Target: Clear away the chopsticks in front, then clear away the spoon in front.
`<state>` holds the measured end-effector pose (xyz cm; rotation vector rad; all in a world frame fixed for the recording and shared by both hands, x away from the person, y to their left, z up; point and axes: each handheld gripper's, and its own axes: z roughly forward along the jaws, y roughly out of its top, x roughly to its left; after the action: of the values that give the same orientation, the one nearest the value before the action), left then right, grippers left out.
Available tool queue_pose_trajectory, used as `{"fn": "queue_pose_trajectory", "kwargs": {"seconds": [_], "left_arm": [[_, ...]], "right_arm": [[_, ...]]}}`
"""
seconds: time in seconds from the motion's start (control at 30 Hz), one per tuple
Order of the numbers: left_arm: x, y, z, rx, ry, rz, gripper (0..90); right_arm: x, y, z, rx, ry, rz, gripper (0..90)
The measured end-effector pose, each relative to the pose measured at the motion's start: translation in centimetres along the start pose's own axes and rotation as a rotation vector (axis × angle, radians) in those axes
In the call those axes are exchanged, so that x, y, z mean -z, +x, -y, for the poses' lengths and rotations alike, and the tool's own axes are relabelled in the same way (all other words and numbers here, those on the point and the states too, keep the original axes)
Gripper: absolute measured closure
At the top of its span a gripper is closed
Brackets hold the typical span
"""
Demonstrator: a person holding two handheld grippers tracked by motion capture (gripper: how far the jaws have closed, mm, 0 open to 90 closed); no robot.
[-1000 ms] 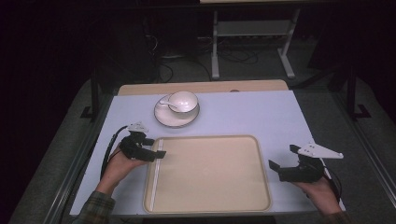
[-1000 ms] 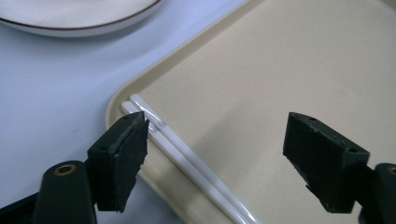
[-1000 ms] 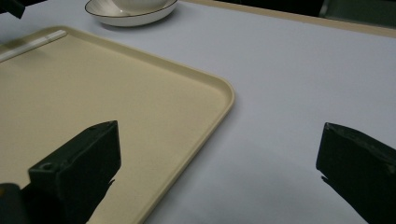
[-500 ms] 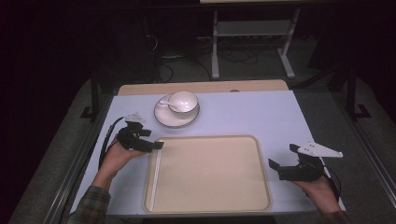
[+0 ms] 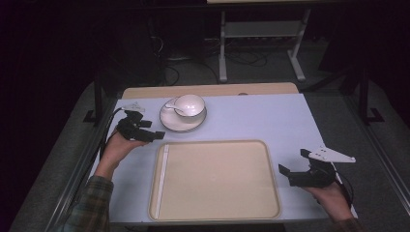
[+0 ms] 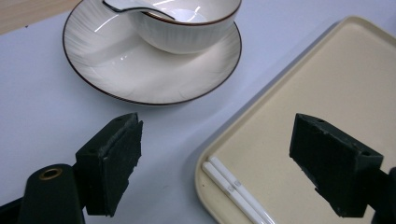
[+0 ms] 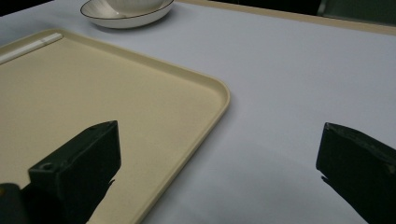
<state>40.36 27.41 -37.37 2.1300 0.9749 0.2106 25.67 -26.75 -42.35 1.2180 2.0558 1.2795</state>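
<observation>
One bowl point(image 5: 189, 105) on saucer point(image 5: 183, 118), spoon point(image 5: 173, 107) inside | tray point(image 5: 215, 180): chopsticks point(image 5: 164, 175)

The left gripper point(image 6: 215, 163) has its two black jaws wide apart, with nothing between them. One jaw is over the pale blue table point(image 6: 37, 98) and the other is over the flat cream plastic tray point(image 6: 336, 79), where two thin white sticks point(image 6: 233, 189) lie side by side along the tray's edge. Just past the jaws, a round white saucer with a thin brown rim point(image 6: 140, 74) sits on the table near the tray, and a white bowl point(image 6: 187, 28) with a shiny white spoon point(image 6: 135, 7) in it stands on the saucer.
</observation>
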Motion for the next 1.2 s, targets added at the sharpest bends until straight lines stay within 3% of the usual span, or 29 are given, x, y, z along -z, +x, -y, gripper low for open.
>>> {"fn": "queue_pose_trajectory", "kwargs": {"seconds": [0.4, 0.7, 1.0, 1.2], "left_arm": [[-0.5, 2.1, -2.3, 0.009, -0.015, 0.000, 16.2], [-1.6, 4.0, -3.6, 0.056, -0.034, 0.013, 21.6], [-3.2, 5.5, -5.7, 0.074, -0.025, 0.037, 23.6], [-4.6, 6.0, -6.8, 0.077, 0.010, 0.031, 25.5]], "right_arm": [[-0.1, 0.1, 0.0, 0.005, 0.003, -0.001, 0.0], [-0.1, 0.0, 0.0, 0.005, 0.002, -0.002, 0.0], [-0.1, -0.1, 0.0, 0.005, 0.001, -0.002, 0.0], [-0.1, -0.1, 0.0, -0.001, 0.002, -0.002, 0.0]]}}
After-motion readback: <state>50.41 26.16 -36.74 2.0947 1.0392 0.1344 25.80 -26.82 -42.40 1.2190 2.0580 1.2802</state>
